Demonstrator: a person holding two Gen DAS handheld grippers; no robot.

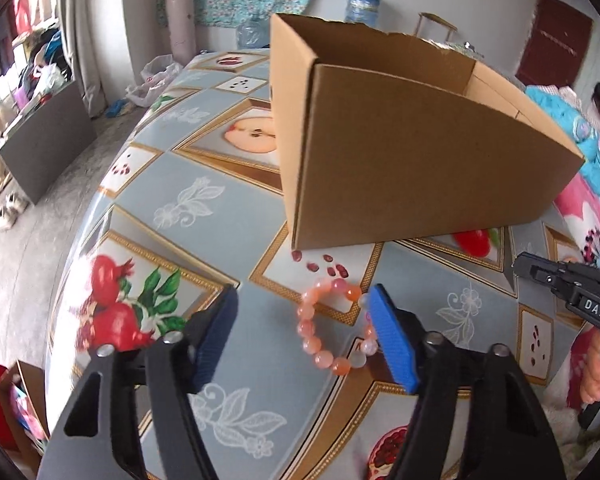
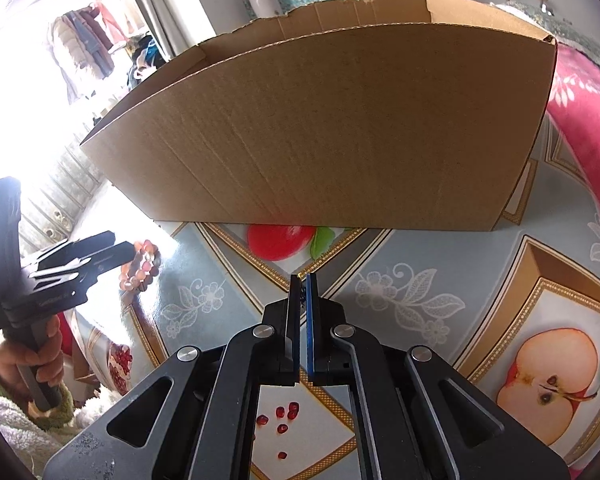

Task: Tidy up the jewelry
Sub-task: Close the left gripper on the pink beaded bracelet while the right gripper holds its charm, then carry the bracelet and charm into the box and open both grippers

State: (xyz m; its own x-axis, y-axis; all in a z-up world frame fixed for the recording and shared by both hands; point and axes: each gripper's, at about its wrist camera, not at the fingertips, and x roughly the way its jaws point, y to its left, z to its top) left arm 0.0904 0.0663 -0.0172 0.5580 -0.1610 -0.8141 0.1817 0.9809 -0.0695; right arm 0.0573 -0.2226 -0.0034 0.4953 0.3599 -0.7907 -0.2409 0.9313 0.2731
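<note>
Left gripper (image 1: 304,332): jaws part open, straddling bracelet (image 1: 332,324), right pad touching beads, left pad clear. Bracelet flat on surface (image 1: 228,216), just before box (image 1: 400,152). Right gripper (image 2: 303,284): jaws fully closed, tiny gold item possibly at tips, unclear.

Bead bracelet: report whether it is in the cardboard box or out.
Out. The bead bracelet lies on the patterned tablecloth in front of the cardboard box, between the left gripper's open jaws.

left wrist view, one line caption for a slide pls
Left gripper open around a pink bead bracelet lying on the table, cardboard box just behind.
</note>
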